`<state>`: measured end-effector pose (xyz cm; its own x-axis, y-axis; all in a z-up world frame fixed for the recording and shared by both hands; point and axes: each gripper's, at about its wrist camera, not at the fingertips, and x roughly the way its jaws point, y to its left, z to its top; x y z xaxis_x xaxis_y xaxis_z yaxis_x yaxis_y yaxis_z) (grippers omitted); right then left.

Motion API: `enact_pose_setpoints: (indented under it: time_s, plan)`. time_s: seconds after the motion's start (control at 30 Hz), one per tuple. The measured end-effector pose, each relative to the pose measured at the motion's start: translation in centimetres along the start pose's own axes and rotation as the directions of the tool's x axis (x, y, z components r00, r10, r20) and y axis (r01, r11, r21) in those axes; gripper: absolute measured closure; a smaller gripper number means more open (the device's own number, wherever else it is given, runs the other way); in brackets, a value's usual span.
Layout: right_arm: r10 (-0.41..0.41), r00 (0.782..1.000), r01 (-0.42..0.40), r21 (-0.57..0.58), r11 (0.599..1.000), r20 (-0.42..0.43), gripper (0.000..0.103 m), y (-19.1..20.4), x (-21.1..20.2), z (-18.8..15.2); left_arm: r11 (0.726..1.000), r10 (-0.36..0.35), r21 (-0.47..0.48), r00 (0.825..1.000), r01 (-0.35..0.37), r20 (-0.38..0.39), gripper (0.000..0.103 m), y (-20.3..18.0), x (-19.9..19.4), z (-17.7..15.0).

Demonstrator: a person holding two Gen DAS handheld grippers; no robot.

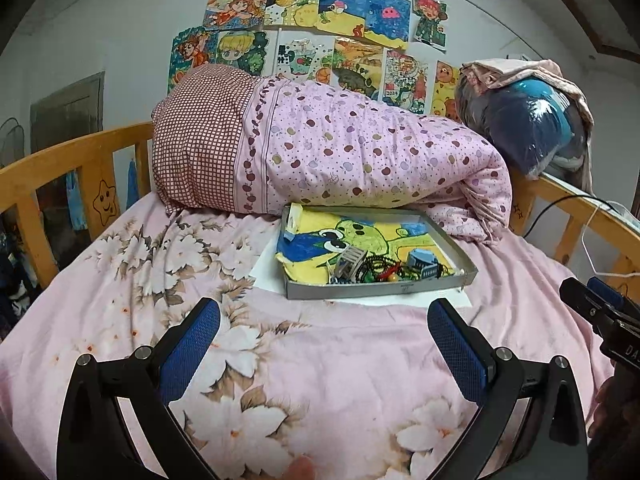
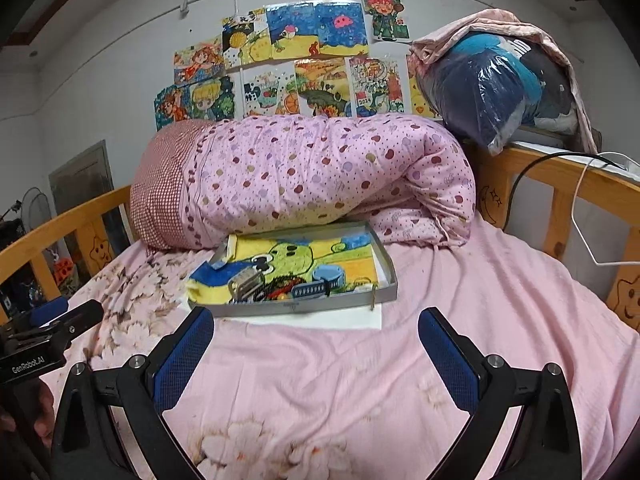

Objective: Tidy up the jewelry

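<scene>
Low in the left wrist view, the left gripper (image 1: 324, 332) stands with its blue-padded fingers (image 1: 188, 356) spread wide and nothing between them, above the pink floral bedsheet (image 1: 328, 380). The right gripper (image 2: 316, 340) is likewise spread and empty in the lower part of its own view; its black body also shows at the right edge of the left view. Just beyond both sets of fingertips, at frame centre, a shallow grey tray (image 1: 380, 286) rests on a white sheet of paper (image 1: 268, 276). A yellow cartoon drawing (image 1: 360, 236) lines it, and a tangle of jewelry (image 1: 384, 268), beads and small blue boxes, lies along its near edge. Behind the tray lies a rolled pink quilt (image 1: 360, 152), with coloured drawings (image 1: 320, 12) on the wall above.
</scene>
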<state>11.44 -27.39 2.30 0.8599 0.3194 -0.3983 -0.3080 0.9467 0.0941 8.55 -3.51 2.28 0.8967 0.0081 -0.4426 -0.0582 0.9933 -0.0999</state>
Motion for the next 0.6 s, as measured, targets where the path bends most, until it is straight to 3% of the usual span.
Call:
enact_pose_setpoints:
  time_s: [0.6]
  plan:
    - [-0.027,0.999,0.025,-0.035,0.999,-0.044,0.0,0.8,1.0,-2.5,0.999,0.012,0.037,0.999,-0.01,-0.048,0.001,0.4,0.1,-2.8]
